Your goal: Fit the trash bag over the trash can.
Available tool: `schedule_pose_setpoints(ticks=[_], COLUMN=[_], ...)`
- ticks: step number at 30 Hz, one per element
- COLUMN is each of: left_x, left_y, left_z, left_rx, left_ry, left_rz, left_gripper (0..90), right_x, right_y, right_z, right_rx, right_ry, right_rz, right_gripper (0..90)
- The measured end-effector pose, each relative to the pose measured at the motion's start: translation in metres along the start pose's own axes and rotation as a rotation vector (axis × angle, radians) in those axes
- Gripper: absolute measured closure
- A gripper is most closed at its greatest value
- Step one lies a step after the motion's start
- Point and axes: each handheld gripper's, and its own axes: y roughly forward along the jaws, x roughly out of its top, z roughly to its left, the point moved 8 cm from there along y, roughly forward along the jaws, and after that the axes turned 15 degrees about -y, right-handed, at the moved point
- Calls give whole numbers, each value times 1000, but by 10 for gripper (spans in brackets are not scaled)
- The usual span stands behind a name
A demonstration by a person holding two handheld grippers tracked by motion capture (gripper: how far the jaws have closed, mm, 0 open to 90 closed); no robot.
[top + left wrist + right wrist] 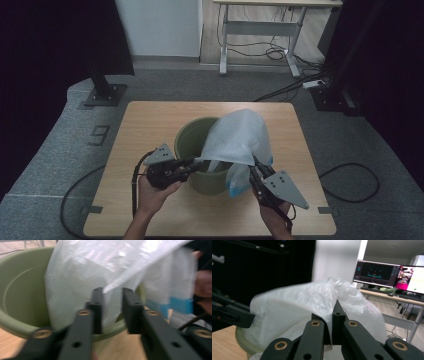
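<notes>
While no brand or label reads off the bag itself, a big "9" (100,135) is marked on the grey floor left of the table (150,120), and the two monitors (387,275) in the right gripper view carry text too small to read. Bag (239,137) is thin, white, see-through plastic, crinkly, w/ a blue band (175,305) along one edge; it's draped up over the right side of the green bucket (192,137), which stands about mid-table, and part hangs down outside the rim on the right. Right gripper (256,167) has the film pinched, jaws together on it w/ a fold running up between them, seen clearly in the right gripper view (331,315). Left gripper (199,161) sits at the bucket's near rim, jaws apart; in the left gripper view (112,293) a corner of the bag dips toward the gap, but pads aren't pressing on it, as far as the blur lets you tell. Bucket's inside is mostly covered by the bag, bottom can't be seen. Left gripper view is soft and smeared, and a hand (203,287) at its right edge is cut off. Both forearms are cropped at the bottom of the high view.
</notes>
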Motion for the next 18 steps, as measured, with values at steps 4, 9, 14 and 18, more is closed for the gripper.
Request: schedule_pose_setpoints(ticks=[4,9,14,18], left_x=[7,15,20,23], left_y=[-12,-23,-25,-21], left_z=[-6,-15,-18,-19], left_rx=[-3,-11,0,8], left_ry=[5,26,33,39], left_rz=[-31,-49,-59,-58], left_gripper=[486,449,427,426], right_x=[-4,-10,-18,-22], right_y=[10,13,8,6], right_z=[12,16,15,13], right_rx=[33,49,58,61], right_ry=[-21,-45,-50,-50], right_rz=[24,43,63,72], right_gripper=[885,885,885,885])
